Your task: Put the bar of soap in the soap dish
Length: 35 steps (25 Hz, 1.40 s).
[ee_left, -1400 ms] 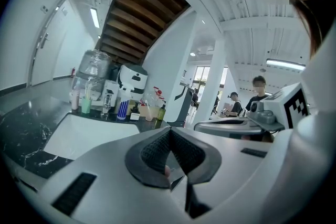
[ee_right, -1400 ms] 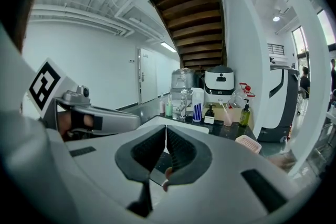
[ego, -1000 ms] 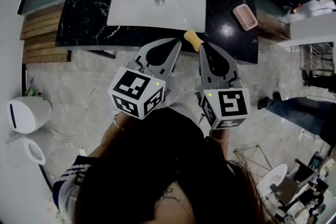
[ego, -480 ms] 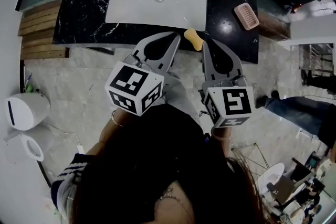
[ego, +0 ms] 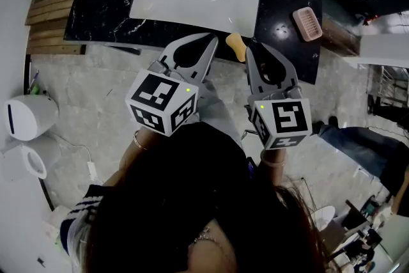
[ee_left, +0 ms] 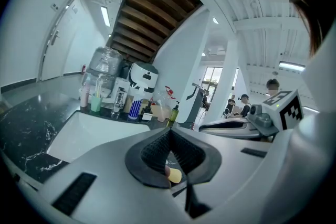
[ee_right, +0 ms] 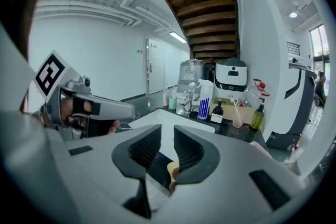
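Left to right, as inspected. My left gripper (ee_left: 168, 132) had its jaws together with nothing between them. It hovered above the front edge of the black counter (ego: 102, 16), near the white basin (ego: 192, 3), and I judged it had no part in this step.

The bar of soap (ego: 234, 45) lay on the counter at the front edge, off the basin's right front corner. It sat between my two grippers' tips in the head view.

My right gripper (ee_right: 167, 129) had just been opening its jaws, and they stood a little apart, holding nothing. The soap showed low beside the right jaw, not between the pads.

The pink soap dish (ego: 308, 23) sat well apart to the right, empty as far as I could tell.

Recommendation: widen the right jaws further, since the gap looked too narrow for the bar. Centre them over the soap's short sides, lower, then close gently, as soap probably slips.
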Motion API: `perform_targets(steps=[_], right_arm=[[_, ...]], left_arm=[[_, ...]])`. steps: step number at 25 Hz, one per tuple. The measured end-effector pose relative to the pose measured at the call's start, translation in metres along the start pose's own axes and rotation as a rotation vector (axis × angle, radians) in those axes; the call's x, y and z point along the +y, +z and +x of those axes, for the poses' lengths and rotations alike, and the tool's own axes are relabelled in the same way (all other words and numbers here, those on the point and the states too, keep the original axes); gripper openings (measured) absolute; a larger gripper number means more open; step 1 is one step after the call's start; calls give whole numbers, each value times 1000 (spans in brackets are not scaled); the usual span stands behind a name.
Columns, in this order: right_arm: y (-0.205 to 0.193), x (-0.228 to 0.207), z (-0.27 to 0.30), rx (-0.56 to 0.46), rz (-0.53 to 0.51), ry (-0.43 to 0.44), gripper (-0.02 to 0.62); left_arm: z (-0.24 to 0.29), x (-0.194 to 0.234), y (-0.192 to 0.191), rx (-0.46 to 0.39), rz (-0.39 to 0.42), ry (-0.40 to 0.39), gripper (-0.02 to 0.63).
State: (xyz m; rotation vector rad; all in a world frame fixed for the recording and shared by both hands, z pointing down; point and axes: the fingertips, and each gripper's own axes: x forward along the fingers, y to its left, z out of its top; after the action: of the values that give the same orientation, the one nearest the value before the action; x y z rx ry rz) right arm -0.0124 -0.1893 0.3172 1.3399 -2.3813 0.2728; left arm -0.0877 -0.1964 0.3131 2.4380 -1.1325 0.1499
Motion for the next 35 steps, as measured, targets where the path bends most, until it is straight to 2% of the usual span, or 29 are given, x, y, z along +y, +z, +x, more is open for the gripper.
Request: perform_targets(steps=[18, 35], right_arm=[[-64, -12, 39, 197, -56, 142, 137], [-116, -19, 67, 342, -56, 210, 164]], left_arm=[[16, 14, -21, 59, -32, 87, 2], [24, 23, -40, 113, -54, 140, 2]])
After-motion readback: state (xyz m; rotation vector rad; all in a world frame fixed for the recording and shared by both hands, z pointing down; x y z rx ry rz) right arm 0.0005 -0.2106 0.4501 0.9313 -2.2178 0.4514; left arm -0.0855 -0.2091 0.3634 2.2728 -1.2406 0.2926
